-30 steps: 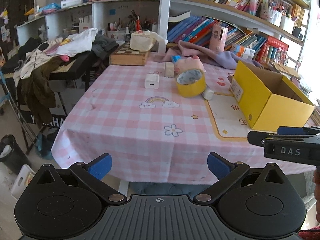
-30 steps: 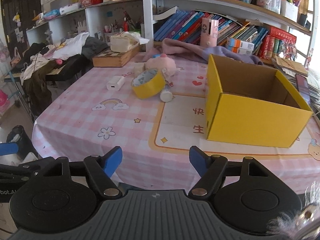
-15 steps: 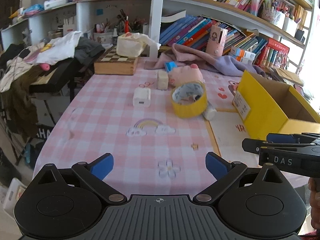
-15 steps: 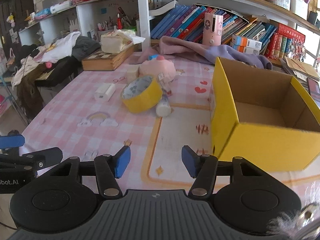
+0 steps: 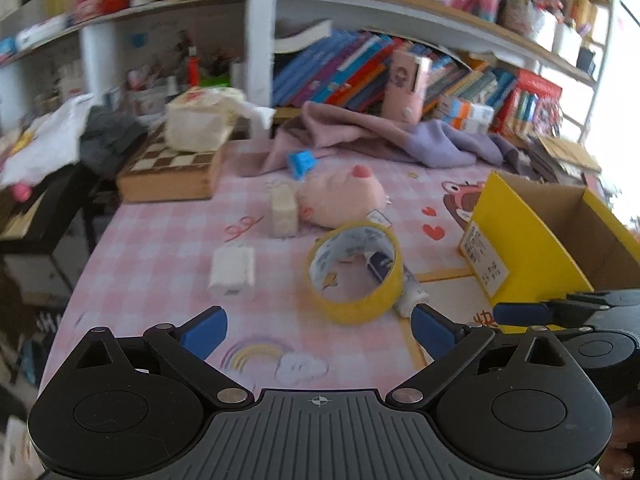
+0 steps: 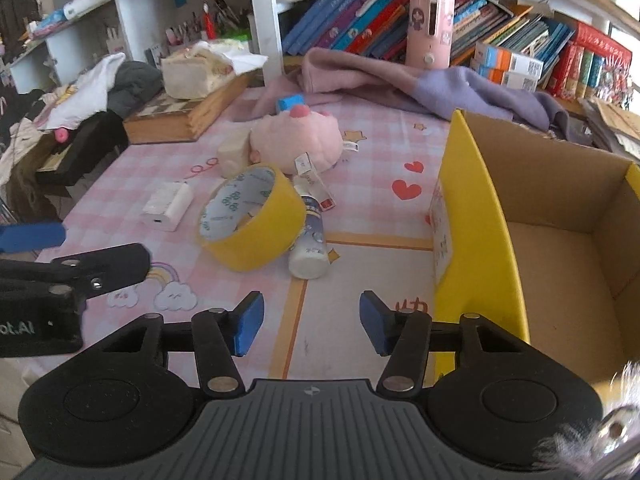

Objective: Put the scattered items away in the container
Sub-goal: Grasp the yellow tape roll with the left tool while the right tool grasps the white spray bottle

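Observation:
An open yellow cardboard box (image 6: 472,216) (image 5: 520,248) stands empty on the right of the pink checked table. Left of it lie a yellow tape roll (image 6: 252,220) (image 5: 356,268), a small white bottle (image 6: 310,246) (image 5: 412,300), a white charger (image 6: 168,206) (image 5: 233,270), a pink plush toy (image 6: 300,144) (image 5: 340,200), a beige block (image 5: 284,216) and a blue item (image 6: 290,102). My left gripper (image 5: 318,330) is open and empty, short of the tape roll. My right gripper (image 6: 311,322) is empty too, its jaws closing, just short of the bottle.
A chessboard box (image 6: 188,114) with a tissue pack (image 6: 196,68) sits at the back left. Purple and pink cloth (image 6: 420,80) lies along the back under crowded bookshelves (image 6: 400,20). Clothes are piled on a dark side table (image 6: 80,128) at the left.
Both grippers have moved forward over the table toward the scattered items, which now look much closer. The right gripper's jaws have narrowed. Nothing was picked up.

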The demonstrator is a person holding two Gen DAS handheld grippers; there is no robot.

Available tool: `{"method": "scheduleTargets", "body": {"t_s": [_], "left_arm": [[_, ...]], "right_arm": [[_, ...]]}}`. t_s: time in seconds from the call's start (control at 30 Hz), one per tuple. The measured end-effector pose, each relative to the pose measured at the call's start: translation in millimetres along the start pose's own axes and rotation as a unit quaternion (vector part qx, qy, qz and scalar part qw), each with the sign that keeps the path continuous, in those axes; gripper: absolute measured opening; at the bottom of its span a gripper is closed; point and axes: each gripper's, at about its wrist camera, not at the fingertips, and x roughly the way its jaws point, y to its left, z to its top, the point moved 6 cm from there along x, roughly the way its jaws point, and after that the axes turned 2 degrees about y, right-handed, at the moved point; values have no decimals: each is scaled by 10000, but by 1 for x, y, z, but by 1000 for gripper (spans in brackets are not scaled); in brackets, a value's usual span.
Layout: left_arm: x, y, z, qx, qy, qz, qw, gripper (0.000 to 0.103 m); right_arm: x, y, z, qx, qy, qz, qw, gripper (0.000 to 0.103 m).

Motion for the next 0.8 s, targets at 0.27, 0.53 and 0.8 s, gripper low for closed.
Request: {"method": "scheduleTargets", "body": {"t_s": [0.27, 0.53, 0.8], "left_arm": [[58, 4, 25, -141, 477, -309, 9983, 102], [104, -2, 36, -338, 864, -659, 9935, 103], [129, 4, 35, -977, 1077, -890, 9854, 101]], "right_arm": [[27, -6, 15, 6, 194, 3, 9998, 47], [41, -10, 21, -72, 313, -48, 9995, 47], [54, -5, 29, -134, 367, -6, 9992, 47]]}}
